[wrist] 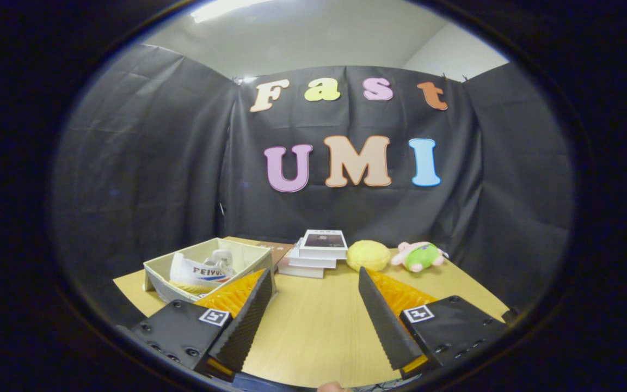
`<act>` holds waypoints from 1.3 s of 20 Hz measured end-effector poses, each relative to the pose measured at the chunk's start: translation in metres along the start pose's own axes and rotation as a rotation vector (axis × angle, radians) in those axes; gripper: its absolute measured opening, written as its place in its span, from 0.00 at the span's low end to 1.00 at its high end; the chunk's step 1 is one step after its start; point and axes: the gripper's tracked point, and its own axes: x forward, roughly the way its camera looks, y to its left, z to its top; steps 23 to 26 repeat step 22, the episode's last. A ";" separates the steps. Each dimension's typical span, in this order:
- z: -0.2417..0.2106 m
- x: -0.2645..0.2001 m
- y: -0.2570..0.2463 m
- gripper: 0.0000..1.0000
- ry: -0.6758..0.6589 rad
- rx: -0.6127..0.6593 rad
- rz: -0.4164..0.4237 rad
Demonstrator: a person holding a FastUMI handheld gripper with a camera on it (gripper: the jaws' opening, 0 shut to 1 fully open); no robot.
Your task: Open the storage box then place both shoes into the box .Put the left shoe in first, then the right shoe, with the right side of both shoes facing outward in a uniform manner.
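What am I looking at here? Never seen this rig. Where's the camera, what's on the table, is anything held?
There is no robot arm: a person carries a two-finger gripper by hand. The camera rides on it and looks forward along the two fingers, which show at the bottom of the gripper view. The fingers stand apart, open, with bare wooden table between them; they hold nothing.

Beyond the left finger sits an open storage box with a white shoe lying in it. I cannot tell whether a second shoe is in there. Farther back are a stack of books, a yellow round plush and a pink and green plush toy.
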 end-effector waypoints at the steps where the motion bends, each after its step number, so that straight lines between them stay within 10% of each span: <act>1: -0.001 0.000 -0.004 0.99 -0.003 -0.003 -0.007; 26: -0.005 -0.016 -0.021 0.99 -0.054 0.018 -0.033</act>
